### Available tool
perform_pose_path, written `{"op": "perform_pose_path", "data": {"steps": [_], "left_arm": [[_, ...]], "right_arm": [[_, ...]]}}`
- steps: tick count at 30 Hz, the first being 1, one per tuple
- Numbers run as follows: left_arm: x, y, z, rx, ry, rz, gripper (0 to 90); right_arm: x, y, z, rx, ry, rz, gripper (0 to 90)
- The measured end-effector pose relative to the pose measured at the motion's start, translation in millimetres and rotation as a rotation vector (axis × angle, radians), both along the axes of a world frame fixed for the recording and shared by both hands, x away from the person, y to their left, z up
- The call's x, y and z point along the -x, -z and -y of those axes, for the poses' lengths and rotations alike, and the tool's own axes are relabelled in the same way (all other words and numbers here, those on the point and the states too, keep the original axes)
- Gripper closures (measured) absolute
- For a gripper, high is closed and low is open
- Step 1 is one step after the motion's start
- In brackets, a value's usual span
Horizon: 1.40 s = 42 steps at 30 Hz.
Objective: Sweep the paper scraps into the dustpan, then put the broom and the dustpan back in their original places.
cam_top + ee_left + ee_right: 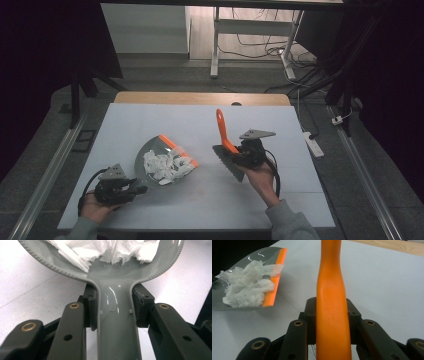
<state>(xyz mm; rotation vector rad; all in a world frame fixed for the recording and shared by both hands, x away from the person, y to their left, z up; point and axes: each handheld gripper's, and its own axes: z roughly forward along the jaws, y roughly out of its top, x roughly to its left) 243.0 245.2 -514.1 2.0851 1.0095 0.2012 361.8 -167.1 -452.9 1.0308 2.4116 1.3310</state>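
Note:
A grey dustpan (pixel 150 160) with an orange lip (pixel 180 150) lies on the white table (pixel 165 120), and crumpled white tissue (pixel 165 165) is heaped in it. My left gripper (pixel 131 190) is shut on the dustpan's grey handle (pixel 117 322), its pads pressing both sides. A small brush with an orange handle (pixel 222 131) and dark bristles (pixel 229 162) is held up to the right of the pan. My right gripper (pixel 240 152) is shut on that orange handle (pixel 333 315). The right gripper view has the dustpan (pixel 227 302) and tissue (pixel 247 287) at its left.
A wooden strip (pixel 200 98) borders the table's far edge. A white power strip (pixel 314 144) lies on the floor to the right, and a white desk frame (pixel 250 35) with cables stands behind the table. Bare table surface lies in front of and behind the pan.

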Motion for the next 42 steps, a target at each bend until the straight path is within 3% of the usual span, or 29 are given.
{"op": "perform_pose_path", "data": {"steps": [12, 28, 42], "left_arm": [[2.7, -5.5, -2.2, 0.021, -0.076, 0.030, 61.7], [5.6, -10.8, -1.3, 0.049, -0.153, 0.041, 61.7], [5.4, -11.1, -4.8, 0.050, -0.237, 0.028, 61.7]], "right_arm": [[10.8, 4.3, 29.1, -0.006, 0.005, -0.003, 70.7], [23.3, 3.9, 49.2, -0.003, -0.012, 0.014, 70.7], [29.0, 6.9, 58.6, 0.002, -0.028, -0.001, 70.7]]}}
